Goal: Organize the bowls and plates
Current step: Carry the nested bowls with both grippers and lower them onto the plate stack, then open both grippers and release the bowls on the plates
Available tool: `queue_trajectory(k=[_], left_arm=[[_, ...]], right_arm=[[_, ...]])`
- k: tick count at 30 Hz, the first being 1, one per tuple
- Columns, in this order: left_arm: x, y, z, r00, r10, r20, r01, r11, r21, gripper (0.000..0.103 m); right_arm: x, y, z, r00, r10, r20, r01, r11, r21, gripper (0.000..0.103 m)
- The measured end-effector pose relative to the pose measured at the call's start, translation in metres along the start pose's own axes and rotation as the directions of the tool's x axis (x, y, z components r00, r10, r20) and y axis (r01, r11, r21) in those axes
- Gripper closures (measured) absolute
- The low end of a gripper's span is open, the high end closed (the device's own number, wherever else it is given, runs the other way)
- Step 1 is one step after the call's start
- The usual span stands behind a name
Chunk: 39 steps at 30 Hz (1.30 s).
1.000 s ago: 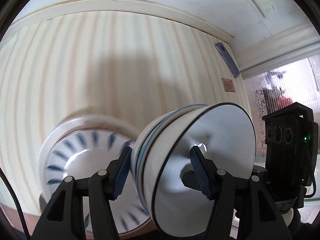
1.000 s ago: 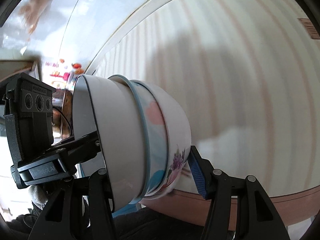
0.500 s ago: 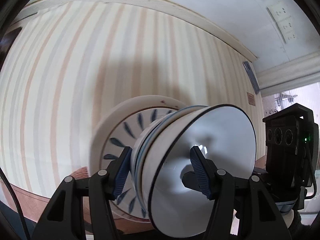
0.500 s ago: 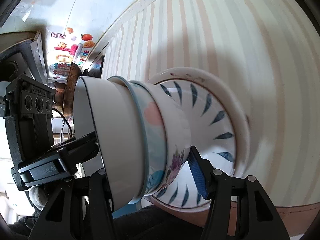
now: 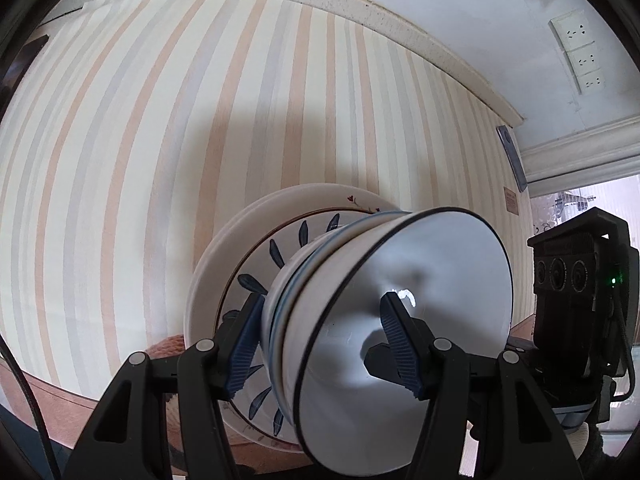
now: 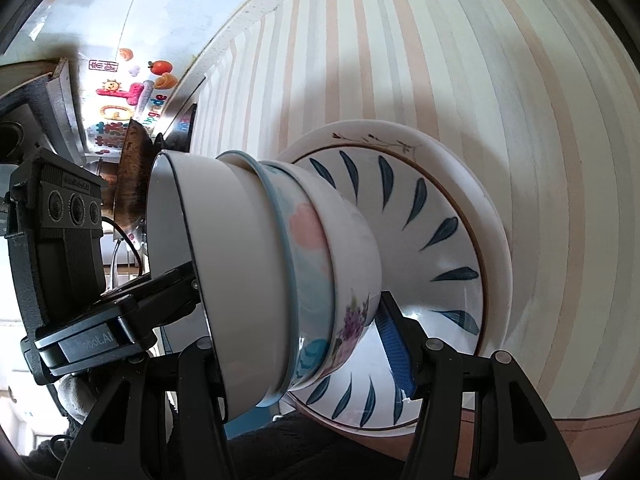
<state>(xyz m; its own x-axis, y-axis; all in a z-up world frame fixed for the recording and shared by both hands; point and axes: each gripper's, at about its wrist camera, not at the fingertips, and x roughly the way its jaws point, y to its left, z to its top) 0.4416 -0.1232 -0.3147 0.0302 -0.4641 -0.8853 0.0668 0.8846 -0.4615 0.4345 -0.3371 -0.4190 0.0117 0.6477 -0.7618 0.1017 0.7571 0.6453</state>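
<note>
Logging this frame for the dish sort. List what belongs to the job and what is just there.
Job:
stack of bowls, gripped by both
left hand-held gripper
right hand-held gripper
leaf-pattern plate
white plate beneath it

Just there:
striped tablecloth
wall sockets
stickers

We see the nested bowls point(image 5: 400, 320) sitting in the stacked plates point(image 6: 452, 240) on the desk point(image 5: 120, 160) — left gripper point(image 5: 320, 344) and right gripper point(image 6: 296, 344) on opposite sides.
</note>
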Motion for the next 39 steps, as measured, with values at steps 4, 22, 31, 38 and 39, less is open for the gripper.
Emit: queue_trajectory(k=[4,22,31,38,39], left_arm=[[0.002,-0.002,0.001,1.0,0.012,0.004,-0.012,1.0,0.009,0.046],[0.002,-0.009,0.001,0.998,0.062,-0.007,-0.062,0.997,0.039,0.048],[-0.01,-0.01,-0.009,0.987,0.157,0.032,-0.159,0.985,0.068,0.045],[-0.04,-0.014,-0.025,0.961,0.231,0.15,-0.246,0.964,0.096,0.041],[-0.044,-0.014,-0.027,0.958,0.234,0.165,-0.251,0.964,0.092,0.041]], right_arm=[[0.001,-0.001,-0.002,1.0,0.002,-0.001,-0.002,1.0,0.012,0.044],[-0.003,0.005,-0.004,0.999,-0.052,-0.005,0.052,0.999,0.003,0.043],[-0.025,0.015,-0.013,0.983,-0.176,0.061,0.177,0.984,-0.01,0.026],[-0.063,0.044,-0.033,0.915,-0.353,0.196,0.367,0.929,-0.041,0.012],[-0.069,0.05,-0.037,0.898,-0.379,0.225,0.399,0.916,-0.05,0.01]])
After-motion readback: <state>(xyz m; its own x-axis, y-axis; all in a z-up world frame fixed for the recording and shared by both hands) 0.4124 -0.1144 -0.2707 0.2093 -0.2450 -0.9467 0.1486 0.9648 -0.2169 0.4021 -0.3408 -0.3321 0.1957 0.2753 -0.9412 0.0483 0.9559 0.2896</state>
